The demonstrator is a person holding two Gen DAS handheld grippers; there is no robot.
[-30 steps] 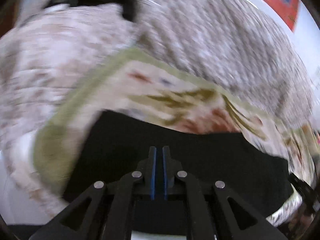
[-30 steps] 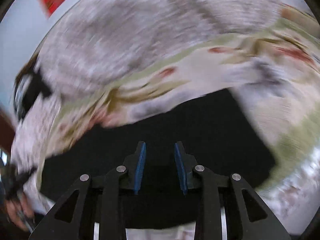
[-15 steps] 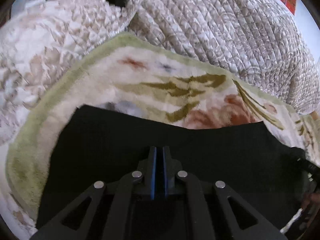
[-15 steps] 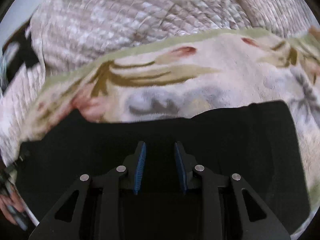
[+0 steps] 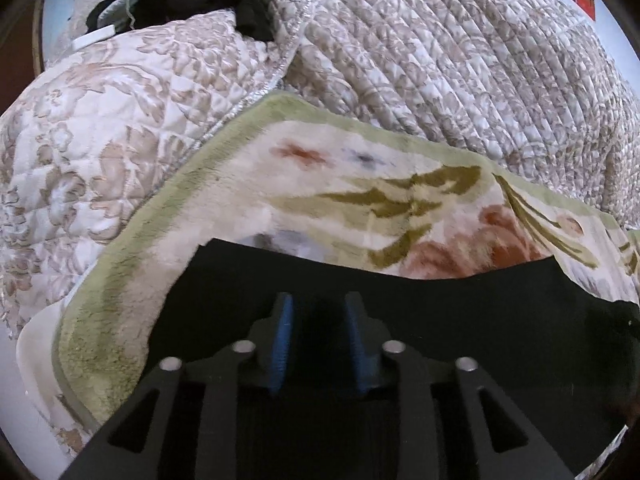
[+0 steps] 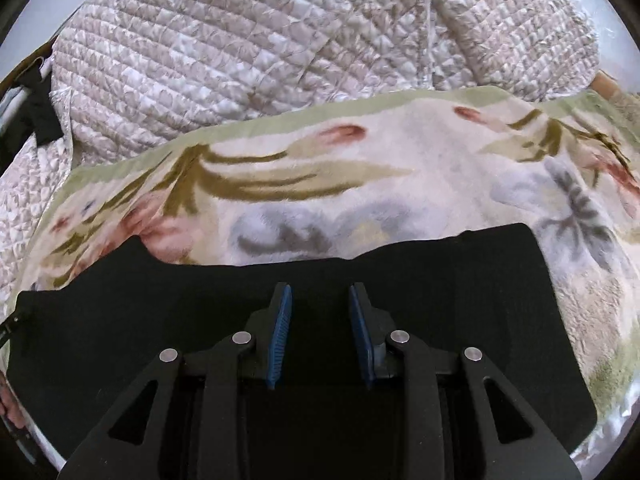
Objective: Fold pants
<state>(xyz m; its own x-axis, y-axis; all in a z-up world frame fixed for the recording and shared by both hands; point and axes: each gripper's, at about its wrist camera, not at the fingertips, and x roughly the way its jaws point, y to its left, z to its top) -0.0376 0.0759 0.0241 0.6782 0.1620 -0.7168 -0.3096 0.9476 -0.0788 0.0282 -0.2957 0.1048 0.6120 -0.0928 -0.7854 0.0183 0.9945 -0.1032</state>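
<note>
Left wrist view: my left gripper [image 5: 320, 312] stands with its jaws apart and nothing between the blue pads [image 5: 282, 344]. The black pants [image 5: 440, 320] lie flat below it on the floral blanket [image 5: 312, 200], which is spread over the quilted bedcover [image 5: 460, 60]. The pants' far edge runs across the view with a shallow step towards the right. Risk: the blanket is plush, so if I close too low I judge the pads may pinch blanket pile together with the trouser cloth and drag both.

Right wrist view: my right gripper [image 6: 320, 312] is likewise spread, holding nothing. The pants [image 6: 480, 300] fill the lower part of the view, their right-hand corner [image 6: 528, 232] squared off on the blanket [image 6: 400, 184]. The far edge shows a slight step near the middle, which suggests layers not quite aligned. Risk: gripping only the top layer there would, I judge, leave the lower one behind and skew the fold. The black cloth hides its seams, so I cannot tell how many layers lie under each gripper.
</note>
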